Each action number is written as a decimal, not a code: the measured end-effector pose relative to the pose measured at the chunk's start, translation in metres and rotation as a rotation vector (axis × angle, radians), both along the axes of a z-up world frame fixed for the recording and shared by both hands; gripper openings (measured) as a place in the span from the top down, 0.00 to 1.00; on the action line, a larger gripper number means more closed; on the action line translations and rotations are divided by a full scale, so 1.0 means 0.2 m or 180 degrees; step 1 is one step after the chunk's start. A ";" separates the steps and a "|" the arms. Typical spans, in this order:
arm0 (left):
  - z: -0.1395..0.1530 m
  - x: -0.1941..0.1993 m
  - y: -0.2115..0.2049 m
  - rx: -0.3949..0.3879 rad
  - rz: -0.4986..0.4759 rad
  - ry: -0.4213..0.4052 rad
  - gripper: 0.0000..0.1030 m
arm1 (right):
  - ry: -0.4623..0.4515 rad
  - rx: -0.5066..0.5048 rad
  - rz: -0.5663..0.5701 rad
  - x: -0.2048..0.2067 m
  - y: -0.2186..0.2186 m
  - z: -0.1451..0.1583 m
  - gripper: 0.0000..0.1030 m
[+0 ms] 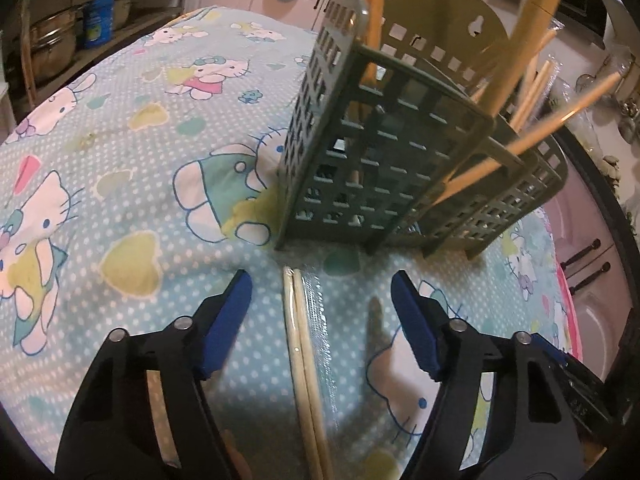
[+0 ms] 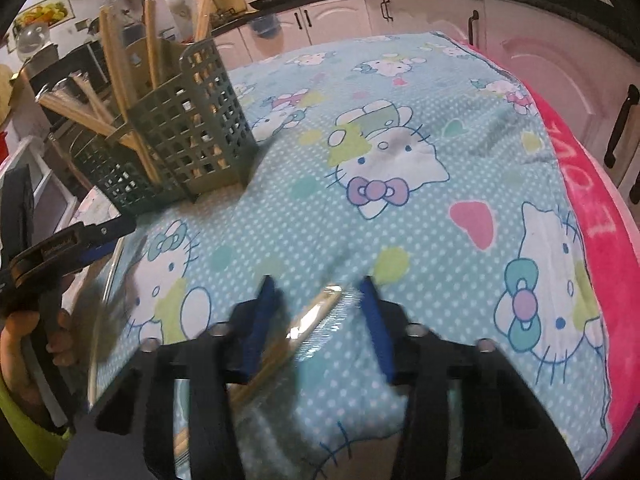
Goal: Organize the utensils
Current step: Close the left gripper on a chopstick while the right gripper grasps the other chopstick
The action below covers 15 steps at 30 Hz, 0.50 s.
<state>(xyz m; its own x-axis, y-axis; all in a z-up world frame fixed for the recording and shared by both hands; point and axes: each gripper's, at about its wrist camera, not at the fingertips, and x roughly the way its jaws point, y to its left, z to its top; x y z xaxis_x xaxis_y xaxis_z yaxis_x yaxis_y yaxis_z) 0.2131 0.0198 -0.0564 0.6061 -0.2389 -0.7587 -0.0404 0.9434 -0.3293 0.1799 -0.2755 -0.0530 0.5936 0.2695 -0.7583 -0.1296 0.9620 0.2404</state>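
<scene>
Wooden chopsticks [image 1: 304, 360] (wrapped), between open left tongs [image 1: 320, 320]

A blue cat-print cloth [image 2: 400, 120] covers the surface, a pink towel [image 2: 608, 248] along its edge. White cabinets [image 2: 340, 16] stand behind; steel pots [image 1: 52, 40] sit on a shelf.

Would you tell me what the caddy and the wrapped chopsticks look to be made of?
Caddy: probably moulded plastic, matte grey-green, judging by its even grid of square holes. Chopsticks: pale wood or bamboo; their wrapper glints like clear plastic film.
</scene>
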 end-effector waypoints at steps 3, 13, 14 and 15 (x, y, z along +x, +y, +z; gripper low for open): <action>0.00 0.01 0.01 0.0035 0.0017 0.0010 0.48 | -0.0015 0.0114 0.0049 0.02 -0.01 0.01 0.90; -0.01 0.02 0.06 0.0155 0.0079 0.0041 0.86 | -0.0203 0.0433 0.0221 0.07 0.04 0.15 0.98; -0.01 0.02 0.07 0.0121 0.0076 0.0043 0.86 | -0.0224 0.0448 0.0237 0.07 0.05 0.16 0.98; -0.01 0.02 0.08 0.0087 0.0082 0.0044 0.90 | -0.0256 0.0457 0.0260 0.07 0.06 0.19 0.98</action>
